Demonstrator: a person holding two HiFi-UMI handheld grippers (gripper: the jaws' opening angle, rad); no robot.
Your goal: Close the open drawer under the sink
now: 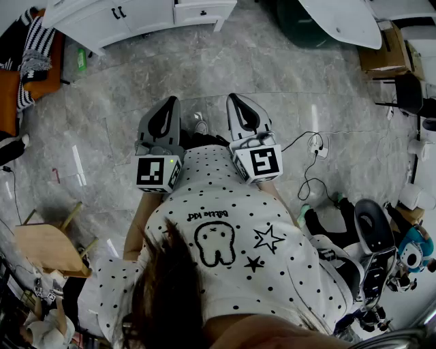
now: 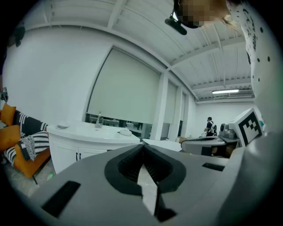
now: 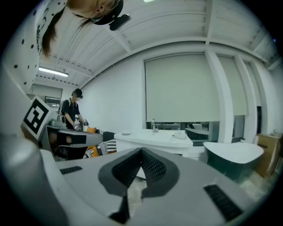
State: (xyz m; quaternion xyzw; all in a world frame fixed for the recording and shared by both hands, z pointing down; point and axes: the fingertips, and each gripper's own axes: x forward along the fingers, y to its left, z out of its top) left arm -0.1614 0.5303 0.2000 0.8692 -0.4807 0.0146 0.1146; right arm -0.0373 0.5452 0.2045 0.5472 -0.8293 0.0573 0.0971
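**A:** Start with the head view. Where does the job stand?

**B:** Not begun, I'd say. The person stands on the grey stone floor [image 1: 327, 75], well apart from the white cabinet [image 1: 102, 20] at the top edge. One panel there, the drawer [image 1: 203, 12], seems to jut out from the cabinet front, so I take it to be open.

**A:** And the tools?

**B:** The left gripper [image 1: 166, 112] and right gripper [image 1: 240, 109] are held side by side in front of the person's chest, pointing towards the cabinet and touching nothing.

**A:** The left gripper view?

**B:** Its fingers [image 2: 128, 165] are pressed together at the tips with nothing between them. Beyond them is the counter [image 2: 88, 131] with a faucet [image 2: 99, 119] and two cabinet doors below. The gripper's own body covers the part of the cabinet where the drawer would be, so I can't make it out here.

**A:** The right gripper view?

**B:** Much the same. The fingers [image 3: 152, 167] meet at the tips and hold nothing. The same counter lies across the room, a tub [image 3: 234, 154] is to the right, and a second person [image 3: 73, 112] is at work far off on the left. Again the drawer can't be picked out.

**A:** So what is left to do?

**B:** All of it, in my judgement: walk up to the cabinet, set a gripper against the drawer front, and push it in until it sits flush.
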